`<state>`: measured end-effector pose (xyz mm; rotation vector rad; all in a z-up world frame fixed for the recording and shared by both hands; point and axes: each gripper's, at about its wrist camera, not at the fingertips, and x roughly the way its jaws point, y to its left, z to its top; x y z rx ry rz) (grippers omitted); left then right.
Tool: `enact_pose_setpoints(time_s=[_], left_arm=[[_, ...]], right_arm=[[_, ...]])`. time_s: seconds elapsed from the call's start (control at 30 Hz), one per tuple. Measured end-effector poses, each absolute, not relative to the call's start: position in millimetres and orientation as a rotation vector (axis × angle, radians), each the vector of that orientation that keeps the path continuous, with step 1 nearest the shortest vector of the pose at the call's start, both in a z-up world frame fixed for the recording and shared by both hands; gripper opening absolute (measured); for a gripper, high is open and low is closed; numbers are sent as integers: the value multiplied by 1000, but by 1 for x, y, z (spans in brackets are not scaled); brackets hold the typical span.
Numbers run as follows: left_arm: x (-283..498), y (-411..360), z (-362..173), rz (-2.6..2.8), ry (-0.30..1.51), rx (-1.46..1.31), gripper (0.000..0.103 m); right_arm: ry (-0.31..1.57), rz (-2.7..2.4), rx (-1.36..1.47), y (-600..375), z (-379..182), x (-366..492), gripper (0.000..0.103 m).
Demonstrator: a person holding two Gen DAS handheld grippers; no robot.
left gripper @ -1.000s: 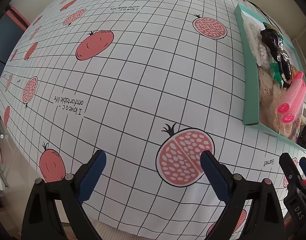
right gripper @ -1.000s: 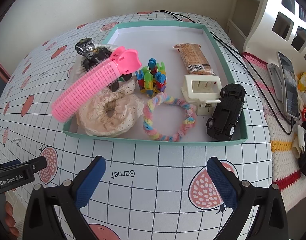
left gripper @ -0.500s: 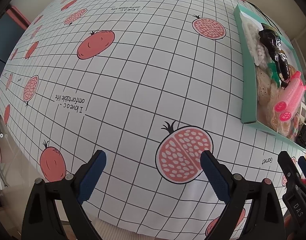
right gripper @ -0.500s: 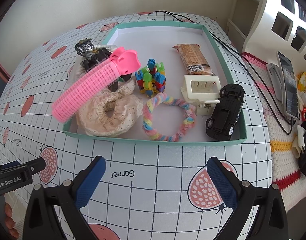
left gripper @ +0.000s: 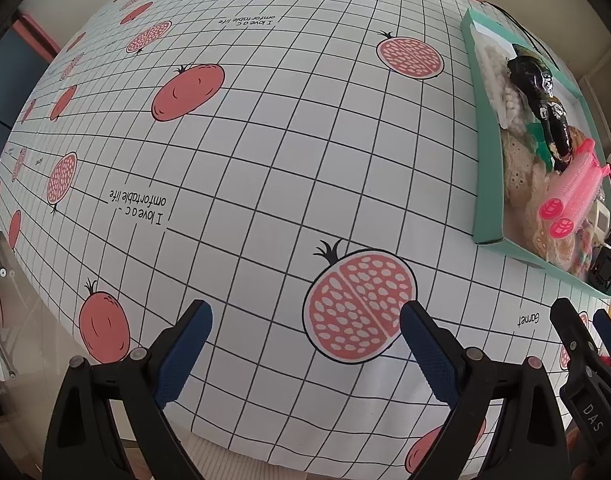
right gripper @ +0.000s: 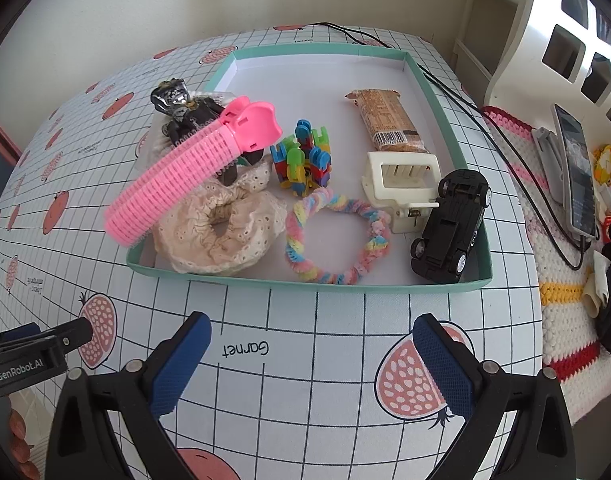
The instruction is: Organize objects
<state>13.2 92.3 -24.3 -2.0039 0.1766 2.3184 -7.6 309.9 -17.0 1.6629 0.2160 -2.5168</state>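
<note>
Both grippers hang over the near edge of the surface (right gripper: 325, 360), which has a cloth with a grid and red fruit on it. The right gripper (right gripper: 311, 344) has its jaws wide open and holds nothing. The left gripper (left gripper: 305, 332) is the same, jaws wide open and empty, over a bare part of the cloth.

A green tray (right gripper: 305, 282) sits near the right edge of the surface, just past the right gripper. In it lie a pink hair roller (right gripper: 185, 178), a cream scrunchie (right gripper: 221, 232), a rainbow fuzzy ring (right gripper: 337, 236), some bright blocks (right gripper: 303, 164), a snack bar (right gripper: 389, 124), a cream clip (right gripper: 401, 184) and a black toy car (right gripper: 451, 226). The roller leans on a black toy (right gripper: 183, 110), maybe a figure; I cannot see it well.
</note>
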Motion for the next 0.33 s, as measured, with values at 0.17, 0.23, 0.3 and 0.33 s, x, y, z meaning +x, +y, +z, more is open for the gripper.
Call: enact_pose_setpoints(time_s=[0.17,0.23,0.3,0.33], left_arm=[[13,99,-22,2324,172,-1993,95],[12,101,-19,2339,165,-1977,95],[11,104,-17,2338,141,-1960,95],[10,105,-16,2336,131,-1957,95]], right_arm=[[216,-2517,1662,310,-17,-7,102],[216,-2516,1662,309,-17,-7,102],[216,-2516,1662,310,-17,-7,102],[216,-2517,1662,310,-17,-7,102]])
